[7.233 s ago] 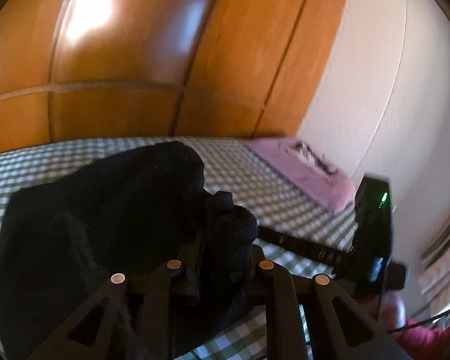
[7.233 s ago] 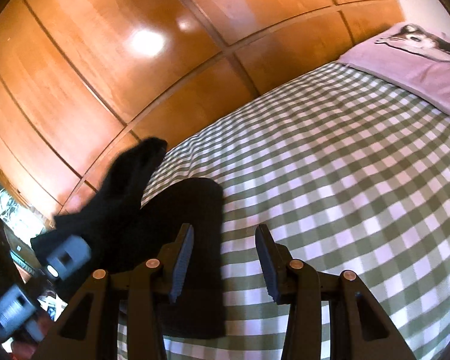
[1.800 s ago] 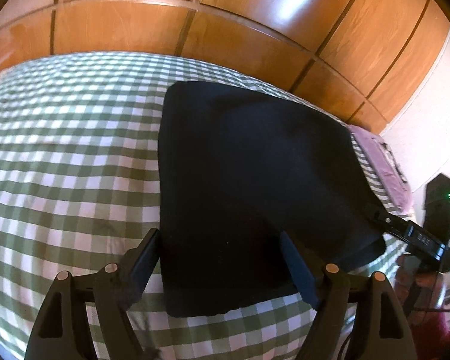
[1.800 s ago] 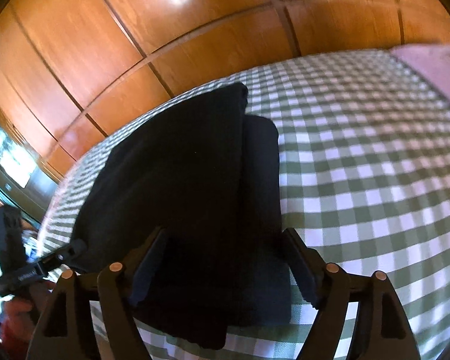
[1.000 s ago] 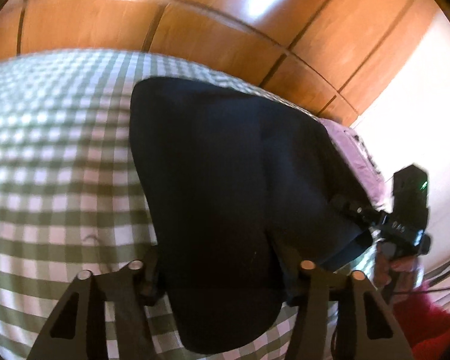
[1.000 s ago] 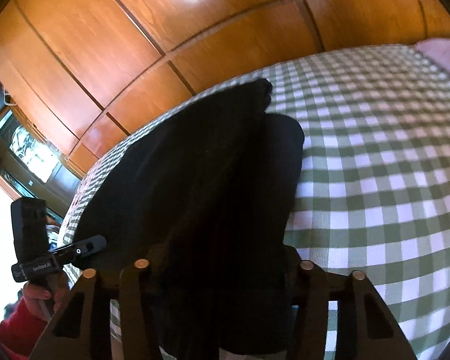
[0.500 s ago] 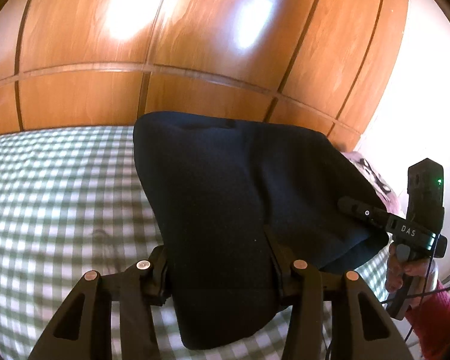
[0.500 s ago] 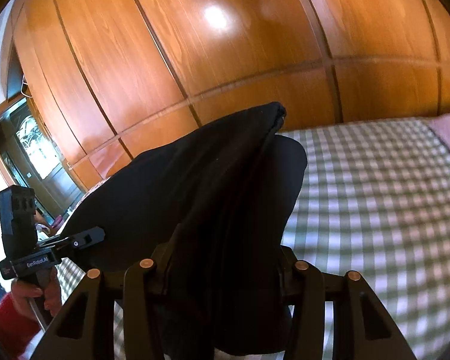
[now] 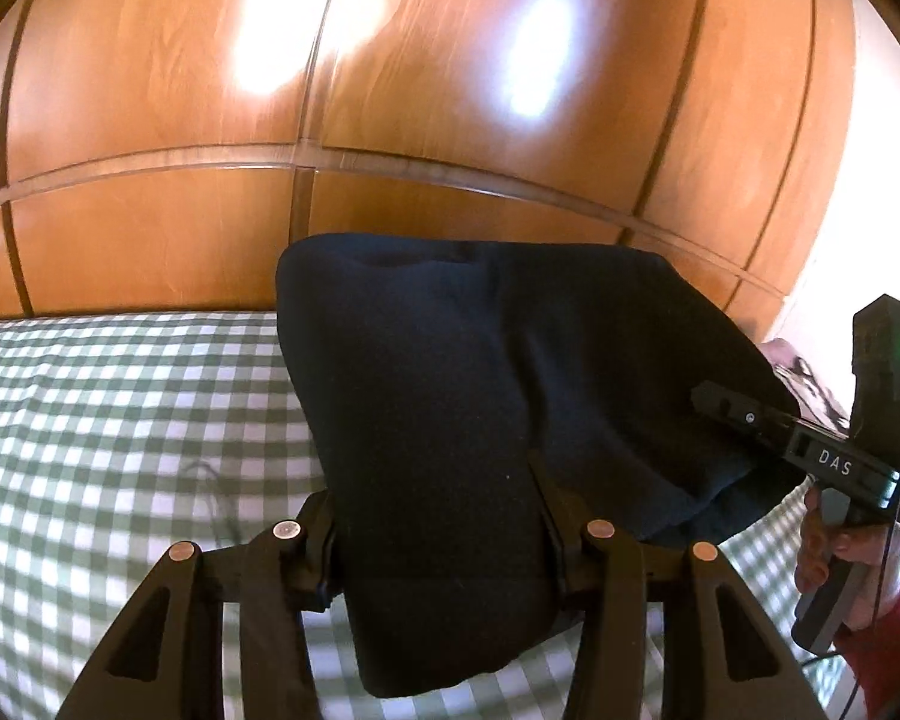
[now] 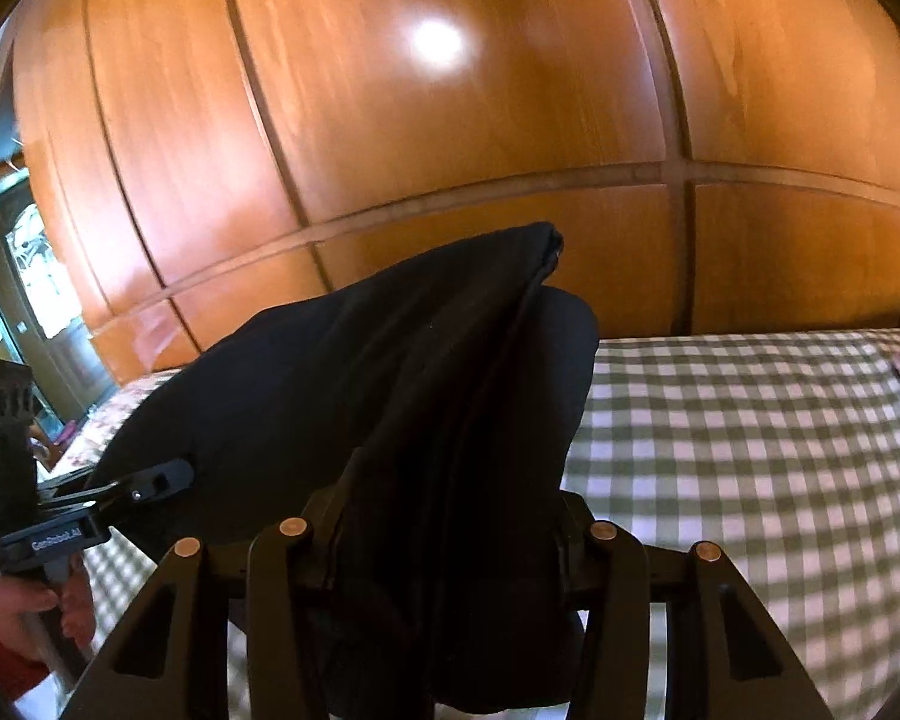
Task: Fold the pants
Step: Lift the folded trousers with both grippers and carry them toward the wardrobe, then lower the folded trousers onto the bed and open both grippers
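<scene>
The folded black pants (image 9: 480,408) are lifted off the green checked bed (image 9: 120,408), held between both grippers. My left gripper (image 9: 438,546) is shut on the near left edge of the pants. My right gripper (image 10: 444,546) is shut on the other end of the pants (image 10: 402,390), where the layers bunch between the fingers. The right gripper also shows in the left wrist view (image 9: 810,456), clamped on the cloth's right edge. The left gripper shows in the right wrist view (image 10: 138,489) on the cloth's left edge. The fingertips are hidden by the cloth.
A wooden panelled wardrobe (image 9: 450,120) runs along the far side of the bed. A pink pillow (image 9: 804,372) lies at the bed's right end. The checked bedsheet (image 10: 750,432) stretches to the right. A doorway (image 10: 18,276) is at far left.
Both grippers closed on the folded pants and raised them off the bed. The views tilted up toward the wardrobe.
</scene>
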Motion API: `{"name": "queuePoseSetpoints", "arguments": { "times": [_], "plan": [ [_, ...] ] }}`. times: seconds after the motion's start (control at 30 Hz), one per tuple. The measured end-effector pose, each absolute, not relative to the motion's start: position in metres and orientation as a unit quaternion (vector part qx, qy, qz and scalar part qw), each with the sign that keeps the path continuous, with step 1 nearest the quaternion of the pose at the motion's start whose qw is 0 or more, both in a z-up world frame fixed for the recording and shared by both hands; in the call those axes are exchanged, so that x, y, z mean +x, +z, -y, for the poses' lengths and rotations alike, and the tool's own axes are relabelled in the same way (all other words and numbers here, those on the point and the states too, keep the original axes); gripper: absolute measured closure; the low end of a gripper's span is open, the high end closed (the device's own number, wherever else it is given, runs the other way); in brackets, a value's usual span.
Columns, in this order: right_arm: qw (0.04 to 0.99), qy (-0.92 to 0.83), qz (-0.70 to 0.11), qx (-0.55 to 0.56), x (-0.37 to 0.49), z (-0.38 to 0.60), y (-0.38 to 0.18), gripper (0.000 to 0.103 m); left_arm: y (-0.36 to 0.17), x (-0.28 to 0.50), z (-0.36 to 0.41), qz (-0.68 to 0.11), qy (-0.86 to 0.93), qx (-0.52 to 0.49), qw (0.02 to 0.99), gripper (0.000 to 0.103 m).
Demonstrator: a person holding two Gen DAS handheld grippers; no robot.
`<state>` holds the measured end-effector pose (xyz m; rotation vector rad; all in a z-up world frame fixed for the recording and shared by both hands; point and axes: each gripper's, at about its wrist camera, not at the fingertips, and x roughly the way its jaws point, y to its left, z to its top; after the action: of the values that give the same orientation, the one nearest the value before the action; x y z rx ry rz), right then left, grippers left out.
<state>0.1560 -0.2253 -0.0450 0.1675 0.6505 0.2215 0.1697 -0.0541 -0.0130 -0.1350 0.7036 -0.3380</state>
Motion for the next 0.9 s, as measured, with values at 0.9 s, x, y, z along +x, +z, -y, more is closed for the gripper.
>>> {"name": "queuePoseSetpoints", "arguments": {
  "times": [0.9],
  "plan": [
    [0.941, -0.001, -0.337, 0.039, 0.204, 0.235, -0.089, 0.026, -0.061, 0.203, 0.059, -0.339, -0.093, -0.054, 0.935, 0.016]
  ]
}}
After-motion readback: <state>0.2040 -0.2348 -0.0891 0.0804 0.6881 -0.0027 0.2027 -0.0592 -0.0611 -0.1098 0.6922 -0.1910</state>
